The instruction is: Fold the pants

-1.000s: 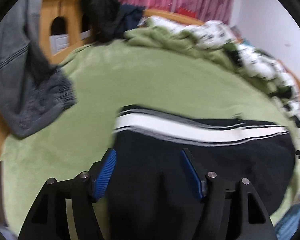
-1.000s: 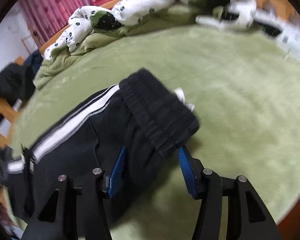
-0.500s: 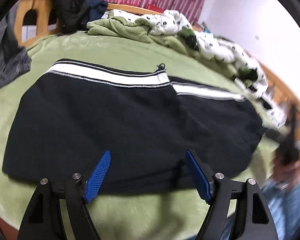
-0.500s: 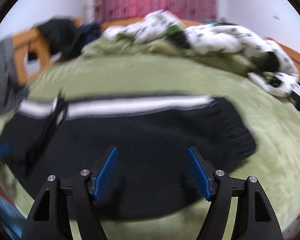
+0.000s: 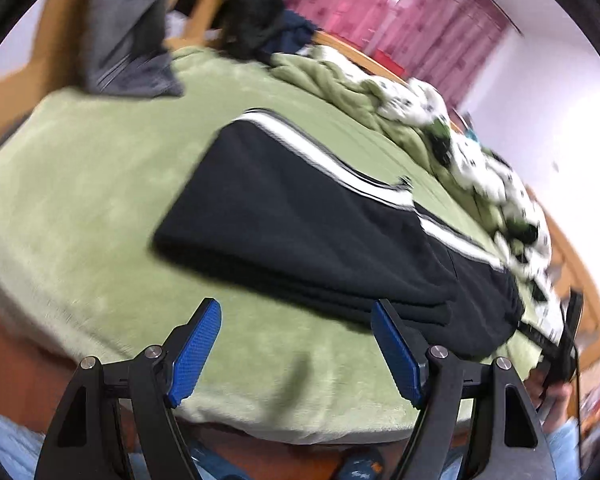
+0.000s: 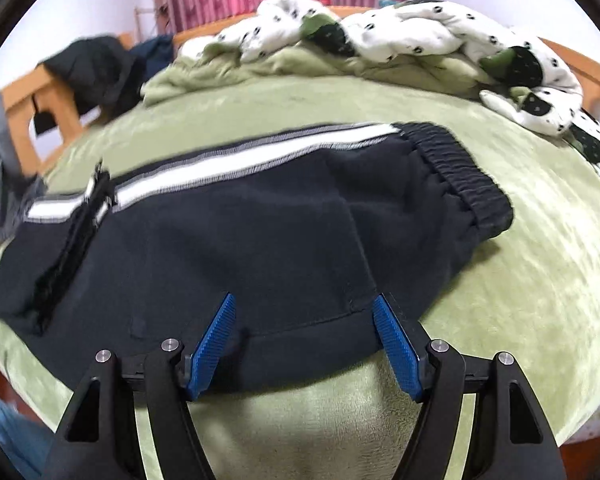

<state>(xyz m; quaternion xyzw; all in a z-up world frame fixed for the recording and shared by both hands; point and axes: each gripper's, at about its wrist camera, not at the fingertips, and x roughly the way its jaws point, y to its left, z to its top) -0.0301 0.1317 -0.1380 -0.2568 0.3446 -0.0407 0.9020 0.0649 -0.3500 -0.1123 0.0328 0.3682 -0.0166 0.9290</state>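
Black pants (image 5: pixel 300 216) with a white side stripe lie folded on the green blanket; they also show in the right wrist view (image 6: pixel 236 236), elastic waistband (image 6: pixel 456 172) at the right. My left gripper (image 5: pixel 296 344) is open and empty, above bare blanket just short of the pants' near edge. My right gripper (image 6: pixel 304 340) is open and empty, its blue pads (image 6: pixel 216 340) over the pants' near hem. The right gripper also shows at the right edge of the left wrist view (image 5: pixel 560 344).
A green blanket (image 6: pixel 520 280) covers the bed. A bunched white spotted quilt (image 6: pixel 400 36) lies along the far side. Dark clothes (image 6: pixel 96 72) and a grey garment (image 5: pixel 128 28) hang on the wooden bed frame (image 6: pixel 28 120) at the left. Pink curtains hang behind.
Both grippers have drawn back toward the bed's near edge. The left one, earlier over the pants, now sits over bare blanket. The pants lie flat as before.
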